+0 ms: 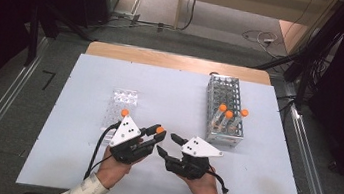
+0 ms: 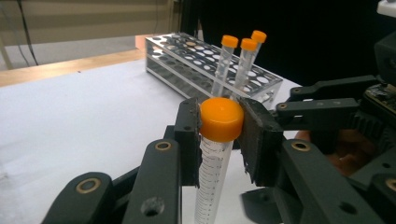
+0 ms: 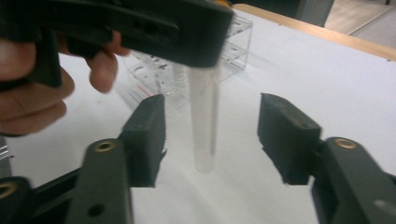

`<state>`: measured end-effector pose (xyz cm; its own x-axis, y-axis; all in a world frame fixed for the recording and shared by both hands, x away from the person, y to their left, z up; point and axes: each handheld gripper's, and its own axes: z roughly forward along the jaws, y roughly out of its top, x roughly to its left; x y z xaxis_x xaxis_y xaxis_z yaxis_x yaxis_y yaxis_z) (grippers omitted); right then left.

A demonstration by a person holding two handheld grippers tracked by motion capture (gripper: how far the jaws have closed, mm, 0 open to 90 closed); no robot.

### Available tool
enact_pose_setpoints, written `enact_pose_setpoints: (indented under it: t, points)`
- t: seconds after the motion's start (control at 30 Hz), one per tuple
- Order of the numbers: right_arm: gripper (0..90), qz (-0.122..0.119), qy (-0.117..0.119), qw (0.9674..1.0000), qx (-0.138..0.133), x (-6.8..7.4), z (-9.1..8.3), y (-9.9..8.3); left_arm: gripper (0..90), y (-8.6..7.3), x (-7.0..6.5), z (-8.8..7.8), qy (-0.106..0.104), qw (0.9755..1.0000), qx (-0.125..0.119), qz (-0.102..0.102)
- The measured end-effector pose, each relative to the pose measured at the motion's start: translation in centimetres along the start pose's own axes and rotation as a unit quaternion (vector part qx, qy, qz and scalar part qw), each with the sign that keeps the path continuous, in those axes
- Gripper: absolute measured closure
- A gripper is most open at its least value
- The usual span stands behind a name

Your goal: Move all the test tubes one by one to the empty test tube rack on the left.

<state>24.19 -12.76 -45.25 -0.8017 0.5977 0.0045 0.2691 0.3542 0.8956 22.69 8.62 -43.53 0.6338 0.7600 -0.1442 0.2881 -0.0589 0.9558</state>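
Observation:
A clear graduated tube (image 2: 212, 172) with an orange cap (image 2: 221, 119) hangs upright over the white table. My left gripper (image 2: 222, 126) is shut on that cap, one pad on each side. In the high view the left gripper (image 1: 158, 130) sits at the front centre with the cap (image 1: 159, 129) at its tips. My right gripper (image 1: 166, 144) faces it from the right and is open. In the right gripper view its jaws (image 3: 210, 135) stand apart on either side of the tube's lower body (image 3: 204, 116) without touching it. The left gripper (image 3: 140, 28) and its hand cross the top of that view.
A metal wire rack (image 1: 226, 109) stands at the right with three orange-capped tubes (image 1: 228, 115) near its front end. A clear plastic rack (image 1: 121, 103) lies left of centre, an orange cap (image 1: 125, 113) at its near edge. Bare white table (image 1: 170, 92) lies between the racks.

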Motion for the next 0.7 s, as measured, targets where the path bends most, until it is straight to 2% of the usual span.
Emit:
enact_pose_setpoints:
  t: [0.13,0.23,0.43,0.7]
  points:
    - [37.0,0.008,-0.005,0.9999,-0.006,-0.7,-0.6,0.1,69.6,0.8,0.8,-0.4,0.004,0.9998,-0.012,-0.012]
    - [36.9,0.007,-0.009,0.9999,-0.006,-0.9,-1.0,0.1,69.6,1.4,1.5,-0.6,0.009,0.9998,-0.014,-0.013]
    - [37.5,0.008,-0.016,0.9998,-0.011,-1.5,-1.9,0.0,69.6,2.7,3.5,-1.4,0.034,0.9986,-0.032,-0.025]
    - [37.2,0.017,-0.028,0.9994,-0.013,-2.4,-2.5,-0.1,69.6,3.6,5.6,-2.2,0.057,0.9964,-0.049,-0.038]
